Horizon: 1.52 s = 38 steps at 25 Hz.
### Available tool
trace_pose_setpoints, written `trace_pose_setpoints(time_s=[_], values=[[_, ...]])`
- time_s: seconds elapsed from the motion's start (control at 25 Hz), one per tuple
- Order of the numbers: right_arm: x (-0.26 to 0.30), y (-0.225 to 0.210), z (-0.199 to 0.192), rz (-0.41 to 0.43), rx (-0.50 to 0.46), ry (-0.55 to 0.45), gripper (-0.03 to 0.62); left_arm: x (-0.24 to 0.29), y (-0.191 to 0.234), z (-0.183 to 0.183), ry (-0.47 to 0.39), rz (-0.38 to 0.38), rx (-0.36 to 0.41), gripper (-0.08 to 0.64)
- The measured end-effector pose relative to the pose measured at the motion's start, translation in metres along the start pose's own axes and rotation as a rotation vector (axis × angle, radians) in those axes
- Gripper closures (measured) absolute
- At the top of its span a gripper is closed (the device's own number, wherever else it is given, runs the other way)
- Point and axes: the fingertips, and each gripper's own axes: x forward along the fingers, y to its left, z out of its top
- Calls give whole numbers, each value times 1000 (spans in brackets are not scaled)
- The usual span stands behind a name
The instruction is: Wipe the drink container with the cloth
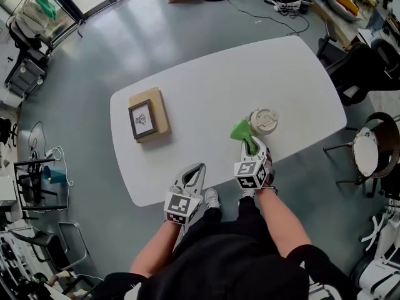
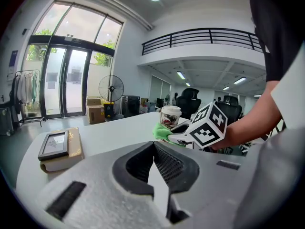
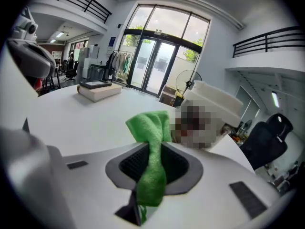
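Observation:
A lidded drink cup [image 1: 264, 121] stands upright near the front right of the white table [image 1: 206, 86]. My right gripper [image 1: 252, 148] is shut on a green cloth [image 1: 242, 132], whose bunched end reaches up to the cup's left side [image 3: 209, 116]. The cloth [image 3: 151, 147] hangs pinched between the right jaws. My left gripper [image 1: 199, 170] sits at the table's front edge with its jaws closed together and nothing between them. From the left gripper view the cup [image 2: 170, 116] and the cloth [image 2: 162, 130] show just left of the right gripper's marker cube.
A framed picture lies on a flat tan box [image 1: 149, 114] at the table's left part. Office chairs [image 1: 350, 67] stand at the right, a round stool [image 1: 369, 152] by the right edge. Cables and a rack crowd the floor on the left.

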Motion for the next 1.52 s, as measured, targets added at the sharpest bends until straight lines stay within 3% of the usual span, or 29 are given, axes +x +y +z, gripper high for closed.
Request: trace_pose_setpoints(time_s=[0.64, 0.8, 1.08, 1.24, 1.52], values=[[42, 21, -44, 85, -9, 136, 506, -3, 0, -18, 25, 37, -26, 546], [30, 22, -36, 125, -28, 81, 506, 3, -5, -17, 27, 33, -22, 546], [-24, 4, -15, 193, -106, -124, 506, 20, -16, -3, 41, 17, -7, 546], [-62, -9, 1, 223, -271, -260, 506, 32, -21, -1, 14, 2, -26, 546], [-95, -30, 10, 213, -682, -374, 506, 52, -39, 8, 7, -14, -49, 546]])
